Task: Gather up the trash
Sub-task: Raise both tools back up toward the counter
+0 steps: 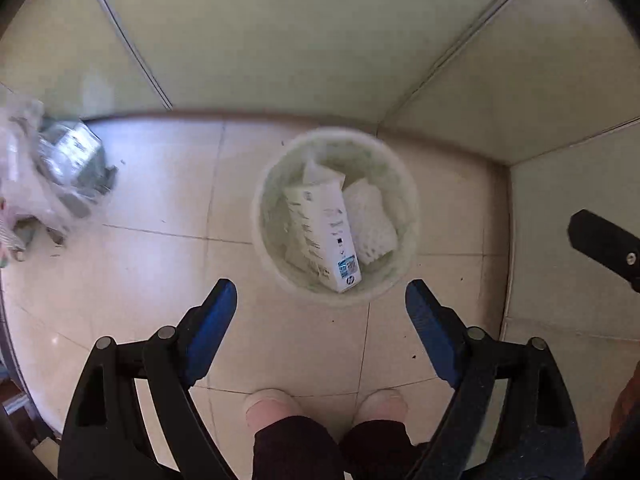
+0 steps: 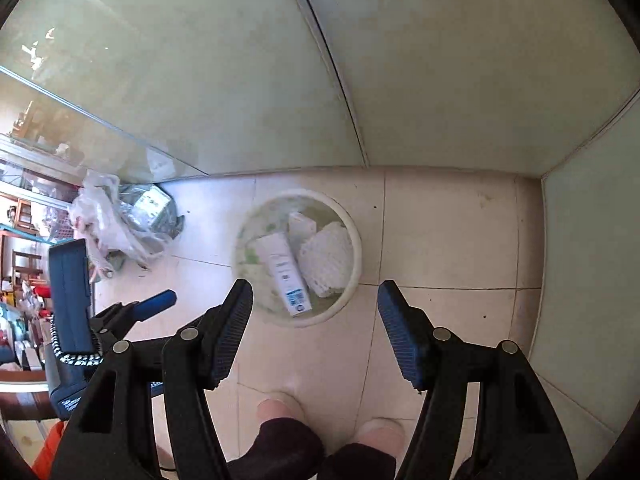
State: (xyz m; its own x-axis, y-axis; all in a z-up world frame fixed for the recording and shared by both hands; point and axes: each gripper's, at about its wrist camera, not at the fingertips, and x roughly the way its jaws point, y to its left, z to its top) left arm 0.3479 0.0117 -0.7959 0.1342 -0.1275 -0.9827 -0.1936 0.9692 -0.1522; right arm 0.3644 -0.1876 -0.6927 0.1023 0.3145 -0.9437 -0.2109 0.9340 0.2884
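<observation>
A round white waste bin stands on the tiled floor below both grippers. Inside it lie a white printed carton and a white foam net sleeve. My left gripper hangs above the near rim of the bin, open, with nothing between its blue pads. My right gripper is also open and empty over the bin's near edge. In the right wrist view the left gripper's body shows at the left.
A heap of clear plastic bags with a greenish packet lies on the floor to the left against the wall. Pale green wall panels close the corner behind and to the right. A person's slippered feet stand below.
</observation>
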